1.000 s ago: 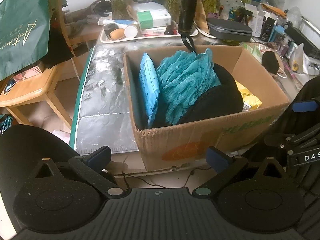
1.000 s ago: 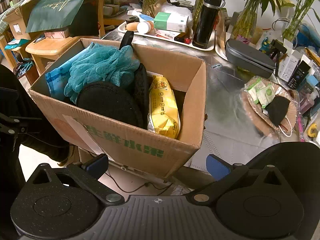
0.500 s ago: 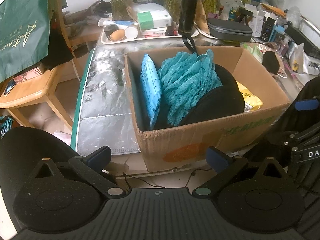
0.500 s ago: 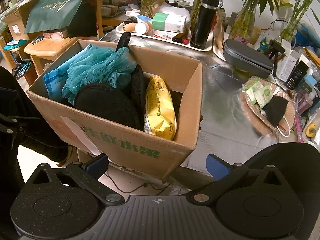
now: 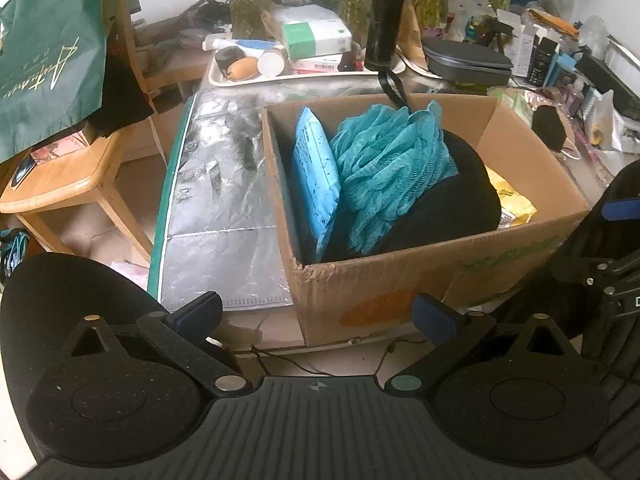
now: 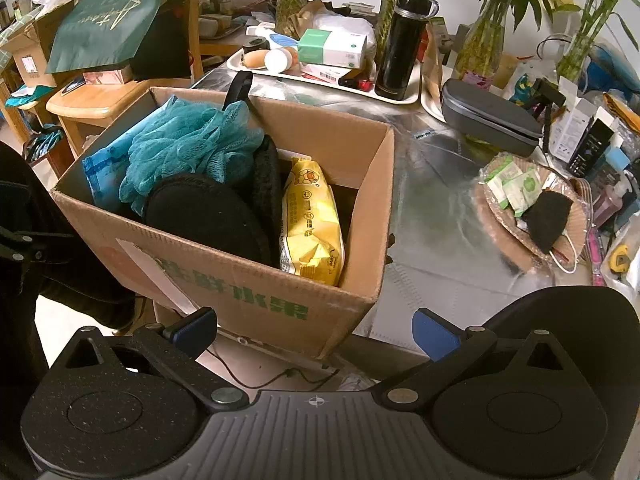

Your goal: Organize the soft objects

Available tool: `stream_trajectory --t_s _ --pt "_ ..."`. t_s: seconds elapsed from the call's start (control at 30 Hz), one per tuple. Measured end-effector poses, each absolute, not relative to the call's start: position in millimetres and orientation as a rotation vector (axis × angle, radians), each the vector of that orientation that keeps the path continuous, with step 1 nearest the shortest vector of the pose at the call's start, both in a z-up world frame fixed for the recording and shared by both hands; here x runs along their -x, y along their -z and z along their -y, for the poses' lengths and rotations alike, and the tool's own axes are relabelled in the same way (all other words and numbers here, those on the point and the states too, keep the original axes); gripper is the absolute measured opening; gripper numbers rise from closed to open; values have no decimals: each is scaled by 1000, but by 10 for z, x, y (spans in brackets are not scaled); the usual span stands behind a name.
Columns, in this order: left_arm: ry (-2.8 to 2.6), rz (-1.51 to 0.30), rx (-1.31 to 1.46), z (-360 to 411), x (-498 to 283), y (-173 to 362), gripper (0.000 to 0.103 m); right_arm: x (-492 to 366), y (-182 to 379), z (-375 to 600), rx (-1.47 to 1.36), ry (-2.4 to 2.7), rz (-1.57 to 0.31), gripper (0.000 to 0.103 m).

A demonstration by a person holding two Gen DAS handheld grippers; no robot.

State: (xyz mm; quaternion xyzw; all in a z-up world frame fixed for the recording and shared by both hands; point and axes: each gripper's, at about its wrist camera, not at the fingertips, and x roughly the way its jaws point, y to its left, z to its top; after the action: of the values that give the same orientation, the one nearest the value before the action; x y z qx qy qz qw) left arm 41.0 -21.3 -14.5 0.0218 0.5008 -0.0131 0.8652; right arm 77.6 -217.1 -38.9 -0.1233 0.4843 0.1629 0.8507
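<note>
From the left wrist, the left claw (image 5: 316,312) hangs wide and empty before the cardboard box (image 5: 400,276), which already holds a blue packet (image 5: 316,172), a teal bath pouf (image 5: 388,164) and a black cushion (image 5: 452,208) on the foil-covered surface (image 5: 224,184); the packing looks nearly done. From the right wrist, the right claw (image 6: 316,328) is likewise wide and empty near the box's corner, beside the yellow packet (image 6: 312,220). The likely next move is fetching the black cloth (image 6: 546,216) on the woven tray (image 6: 500,224), well apart from the box.

The box (image 6: 240,288) bears green Chinese characters on its front, roughly 生鲜水果. Left of the box, the green bag (image 6: 108,12) carries gold script, too slanted to read.
</note>
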Motion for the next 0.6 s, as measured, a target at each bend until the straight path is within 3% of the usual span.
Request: stream_trajectory --t_s 0.6 --pt "32 -1048 -54 219 -405 142 103 -776 401 2146 257 -352 -1023 103"
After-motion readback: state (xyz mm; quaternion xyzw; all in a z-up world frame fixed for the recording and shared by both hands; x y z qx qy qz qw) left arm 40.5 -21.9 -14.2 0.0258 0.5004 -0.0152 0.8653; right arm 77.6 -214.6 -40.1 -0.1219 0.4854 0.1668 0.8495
